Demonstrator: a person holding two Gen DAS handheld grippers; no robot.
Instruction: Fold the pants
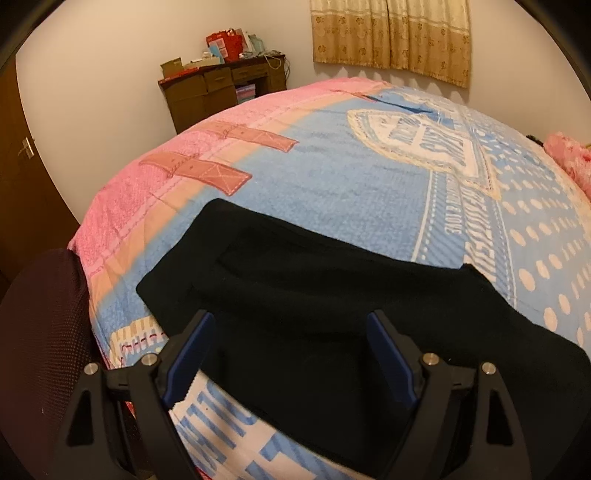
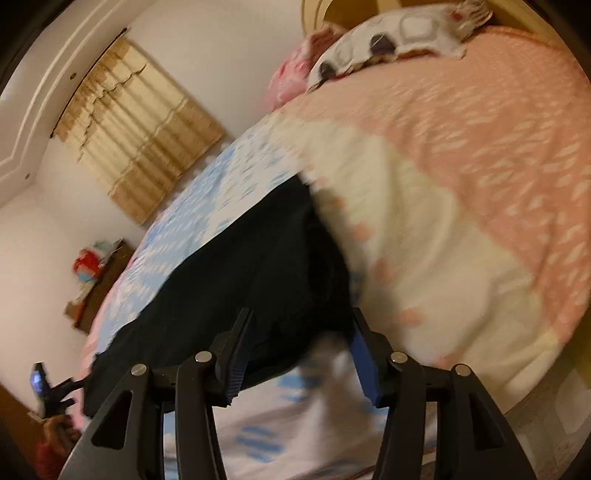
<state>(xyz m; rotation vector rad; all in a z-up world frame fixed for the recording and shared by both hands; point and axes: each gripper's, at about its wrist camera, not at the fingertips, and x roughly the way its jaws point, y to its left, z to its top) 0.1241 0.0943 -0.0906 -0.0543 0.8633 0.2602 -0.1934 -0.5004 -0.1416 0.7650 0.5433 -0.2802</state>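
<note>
The black pants [image 1: 295,266] lie folded in a long band across the near part of the bed cover [image 1: 332,177]. My left gripper [image 1: 290,317] hovers over their near edge, its blue pads wide apart and empty. In the blurred, tilted right wrist view, the pants [image 2: 258,258] stretch away to the left. My right gripper [image 2: 301,314] stands open just above their near end with nothing pinched between its blue pads. A black tool with a blue pad [image 2: 38,382] shows at the pants' far end.
A dark mesh chair back [image 1: 40,332] stands against the bed's left corner. A brown desk [image 1: 221,92] with boxes stands by the far wall, curtains [image 1: 391,33] hang beside it, and a door [image 1: 14,166] is on the left. Pillows [image 2: 388,48] lie at the bed's head.
</note>
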